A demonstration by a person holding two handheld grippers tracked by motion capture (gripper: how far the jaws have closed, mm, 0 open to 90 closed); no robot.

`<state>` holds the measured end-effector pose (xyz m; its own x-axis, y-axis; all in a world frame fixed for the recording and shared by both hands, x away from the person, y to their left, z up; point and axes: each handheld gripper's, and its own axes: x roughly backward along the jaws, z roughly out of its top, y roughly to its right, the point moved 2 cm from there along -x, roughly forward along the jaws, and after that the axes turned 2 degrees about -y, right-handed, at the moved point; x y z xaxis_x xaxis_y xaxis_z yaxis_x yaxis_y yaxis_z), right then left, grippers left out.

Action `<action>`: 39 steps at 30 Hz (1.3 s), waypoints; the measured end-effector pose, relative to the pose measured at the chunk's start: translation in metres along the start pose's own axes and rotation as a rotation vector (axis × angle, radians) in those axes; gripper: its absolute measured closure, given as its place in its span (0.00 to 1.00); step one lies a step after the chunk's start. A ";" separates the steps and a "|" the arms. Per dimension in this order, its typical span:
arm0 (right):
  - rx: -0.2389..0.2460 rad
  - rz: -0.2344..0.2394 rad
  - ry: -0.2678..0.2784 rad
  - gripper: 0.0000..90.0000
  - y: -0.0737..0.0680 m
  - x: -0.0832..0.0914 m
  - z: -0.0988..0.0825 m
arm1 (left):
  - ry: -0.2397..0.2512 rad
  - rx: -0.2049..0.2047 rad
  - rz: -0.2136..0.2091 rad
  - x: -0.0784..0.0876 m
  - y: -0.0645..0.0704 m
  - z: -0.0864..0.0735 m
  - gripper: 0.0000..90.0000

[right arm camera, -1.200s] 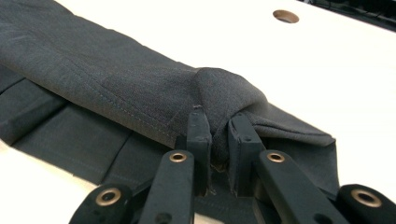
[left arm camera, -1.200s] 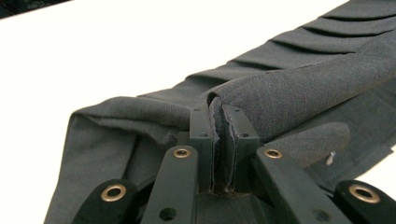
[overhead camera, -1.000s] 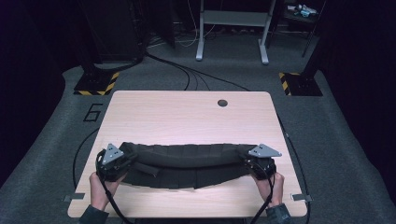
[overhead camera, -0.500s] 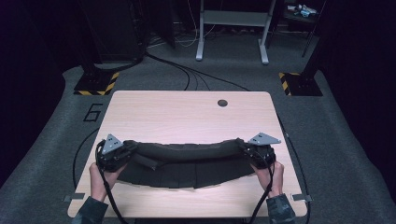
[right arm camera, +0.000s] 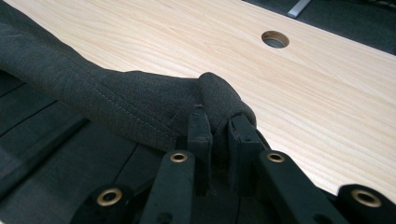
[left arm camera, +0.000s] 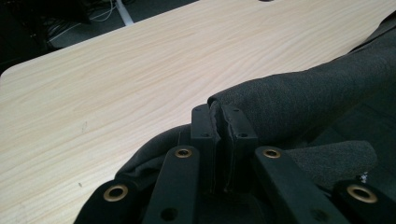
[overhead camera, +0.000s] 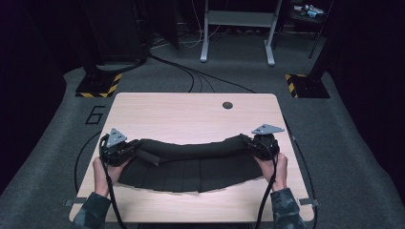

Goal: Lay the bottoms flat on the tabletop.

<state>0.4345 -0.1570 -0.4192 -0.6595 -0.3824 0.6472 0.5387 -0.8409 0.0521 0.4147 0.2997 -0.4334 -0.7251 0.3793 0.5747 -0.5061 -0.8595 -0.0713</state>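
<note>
A dark grey pleated garment [overhead camera: 191,168] lies across the near half of the light wood table [overhead camera: 191,114]. Its top edge [overhead camera: 191,150] is folded over into a thick band and stretched between my two grippers. My left gripper [overhead camera: 128,148] is shut on the band's left end [left arm camera: 261,100]; in the left gripper view the cloth is pinched between the jaws of the left gripper [left arm camera: 219,123]. My right gripper [overhead camera: 252,143] is shut on the right end; in the right gripper view a bunched fold [right arm camera: 219,100] sits between the jaws of the right gripper [right arm camera: 217,126]. A hand holds each gripper.
A round cable hole [overhead camera: 227,105] sits near the table's far edge. The far half of the tabletop is bare wood. Beyond it are dark floor, cables [overhead camera: 191,76], a grey metal stand [overhead camera: 236,36] and yellow-black striped bases [overhead camera: 98,86].
Both grippers have carried the folded top edge of the garment a little farther from the table's near edge, and more of the pleated cloth now lies spread below it.
</note>
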 end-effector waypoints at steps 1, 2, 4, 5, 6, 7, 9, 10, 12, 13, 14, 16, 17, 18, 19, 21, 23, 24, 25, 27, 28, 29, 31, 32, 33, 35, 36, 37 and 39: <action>-0.008 0.001 -0.004 0.91 0.001 -0.002 0.002 | -0.004 0.002 -0.003 -0.002 -0.002 0.001 0.93; -0.015 0.000 -0.008 0.91 0.003 -0.004 0.003 | -0.004 0.001 -0.001 -0.003 -0.003 0.002 0.93; -0.002 -0.012 -0.021 0.90 0.005 -0.009 0.006 | -0.008 0.002 0.003 -0.008 -0.004 0.005 0.93; -0.004 -0.014 -0.026 0.90 0.006 -0.012 0.007 | -0.007 0.003 0.005 -0.011 -0.006 0.006 0.93; -0.008 -0.018 -0.033 0.90 0.007 -0.014 0.009 | -0.014 0.006 0.003 -0.013 -0.007 0.007 0.93; -0.024 -0.018 -0.032 0.90 0.008 -0.017 0.011 | -0.014 0.006 0.006 -0.016 -0.009 0.009 0.93; -0.029 -0.016 -0.041 0.90 0.012 -0.022 0.014 | -0.018 0.011 0.006 -0.021 -0.012 0.012 0.93; -0.036 -0.018 -0.042 0.90 0.014 -0.025 0.016 | -0.019 0.007 0.007 -0.023 -0.013 0.014 0.93; -0.053 -0.026 -0.055 0.90 0.016 -0.030 0.020 | -0.026 0.007 0.012 -0.029 -0.015 0.017 0.93; -0.056 -0.029 -0.058 0.90 0.018 -0.033 0.022 | -0.034 0.000 0.013 -0.032 -0.017 0.019 0.93; -0.055 -0.034 -0.063 0.90 0.020 -0.037 0.024 | -0.036 0.001 0.017 -0.035 -0.018 0.020 0.93; -0.068 -0.036 -0.078 0.90 0.025 -0.044 0.028 | -0.035 0.012 0.012 -0.041 -0.022 0.024 0.93; -0.074 -0.039 -0.084 0.90 0.027 -0.049 0.030 | -0.029 0.024 0.009 -0.046 -0.025 0.027 0.93; -0.074 -0.039 -0.084 0.90 0.027 -0.049 0.030 | -0.029 0.024 0.009 -0.046 -0.025 0.027 0.92; -0.092 -0.045 -0.098 0.89 0.032 -0.056 0.033 | -0.032 0.024 0.007 -0.048 -0.027 0.028 0.92; -0.107 -0.049 -0.111 0.88 0.037 -0.065 0.038 | -0.031 0.031 0.011 -0.056 -0.032 0.032 0.89; -0.130 -0.059 -0.121 0.86 0.042 -0.075 0.041 | -0.047 0.038 0.021 -0.063 -0.036 0.035 0.84; -0.146 -0.060 -0.126 0.84 0.044 -0.079 0.042 | -0.066 0.034 0.036 -0.067 -0.039 0.036 0.78; -0.158 -0.073 -0.133 0.79 0.047 -0.083 0.042 | -0.088 0.015 0.051 -0.070 -0.041 0.036 0.73; -0.185 -0.104 -0.158 0.63 0.051 -0.091 0.042 | -0.126 -0.006 0.106 -0.076 -0.044 0.034 0.57; -0.184 -0.125 -0.156 0.57 0.053 -0.092 0.041 | -0.139 0.007 0.116 -0.079 -0.047 0.031 0.50; -0.200 -0.138 -0.154 0.52 0.054 -0.092 0.040 | -0.150 0.019 0.112 -0.079 -0.049 0.029 0.44; -0.213 -0.136 -0.148 0.42 0.056 -0.093 0.037 | -0.167 0.053 0.107 -0.080 -0.053 0.023 0.37; -0.227 -0.135 -0.147 0.39 0.055 -0.092 0.035 | -0.173 0.073 0.094 -0.080 -0.055 0.019 0.35; -0.224 -0.121 -0.148 0.36 0.055 -0.091 0.032 | -0.176 0.088 0.089 -0.080 -0.056 0.015 0.33; -0.230 -0.092 -0.140 0.30 0.054 -0.090 0.026 | -0.180 0.084 0.089 -0.078 -0.058 0.007 0.32; -0.223 -0.081 -0.145 0.28 0.053 -0.088 0.023 | -0.194 0.109 0.071 -0.078 -0.058 0.004 0.31; -0.218 -0.075 -0.145 0.26 0.052 -0.086 0.020 | -0.191 0.114 0.065 -0.077 -0.058 0.000 0.28; -0.204 -0.057 -0.142 0.23 0.049 -0.082 0.014 | -0.190 0.109 0.062 -0.073 -0.058 -0.005 0.28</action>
<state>0.5225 -0.1620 -0.4594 -0.5976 -0.2866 0.7488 0.3765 -0.9249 -0.0535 0.4944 0.3234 -0.4758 -0.6469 0.2621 0.7161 -0.4026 -0.9149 -0.0288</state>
